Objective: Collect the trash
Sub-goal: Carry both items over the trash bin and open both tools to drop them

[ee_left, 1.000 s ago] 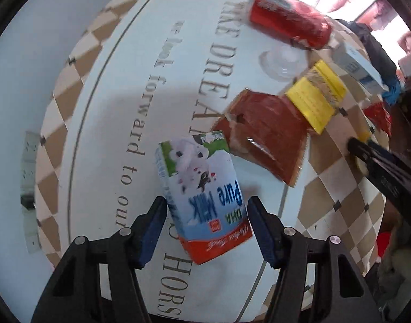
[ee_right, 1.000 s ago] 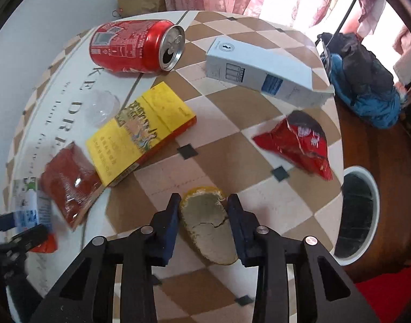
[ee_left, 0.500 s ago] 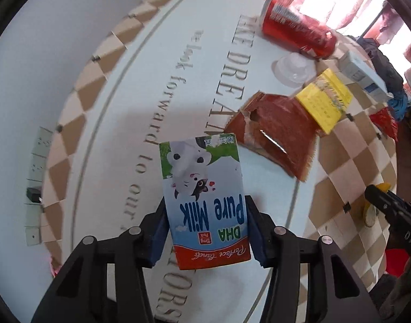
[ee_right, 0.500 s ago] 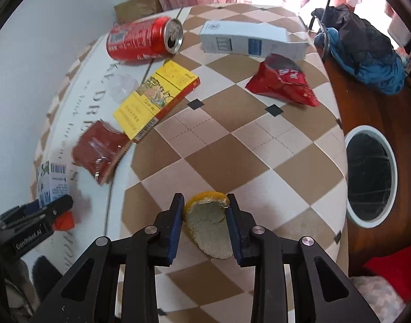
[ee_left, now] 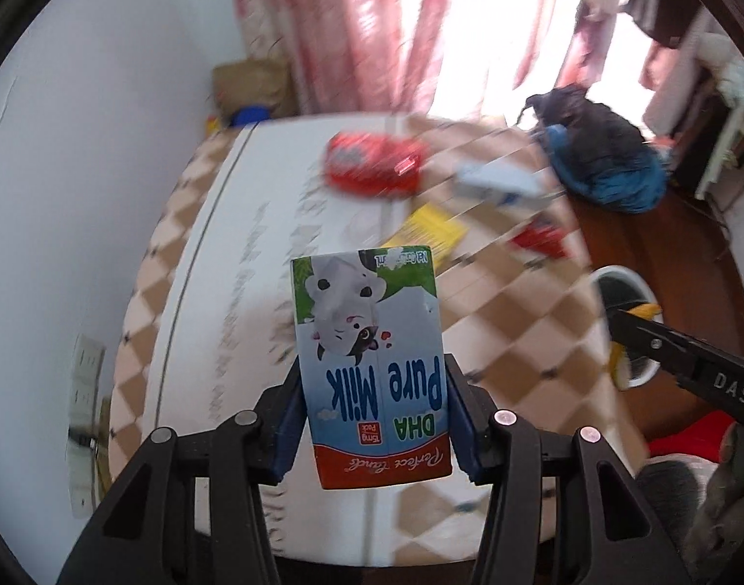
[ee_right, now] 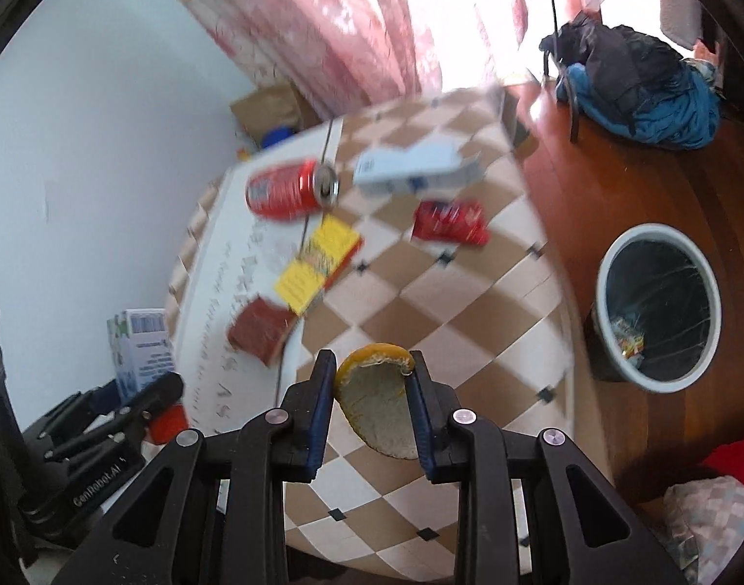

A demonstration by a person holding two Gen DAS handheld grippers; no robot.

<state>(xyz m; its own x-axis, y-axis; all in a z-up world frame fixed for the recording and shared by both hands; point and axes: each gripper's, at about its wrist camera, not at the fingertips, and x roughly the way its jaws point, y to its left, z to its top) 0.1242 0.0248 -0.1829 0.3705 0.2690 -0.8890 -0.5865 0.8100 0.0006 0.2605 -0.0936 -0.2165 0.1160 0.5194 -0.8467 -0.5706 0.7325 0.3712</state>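
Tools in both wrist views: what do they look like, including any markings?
Both are black, angular plastic frames with silver screw heads and blue finger pads. The left tool shows white "GenRobot.AI" lettering in the right wrist view; the right tool shows white "DAS" lettering in the left wrist view.

Each hand-held gripper is a black plastic frame with triangular cut-outs and round silver screw heads along its arms. The left hand-held gripper (ee_left: 372, 419) has two fingers lined with dark blue pads (ee_left: 289, 431). The right hand-held gripper (ee_right: 372, 402) has matching blue-lined fingers (ee_right: 320, 407). White lettering runs along the side of each body, partly readable as "DAS" and "GenRobot.AI".
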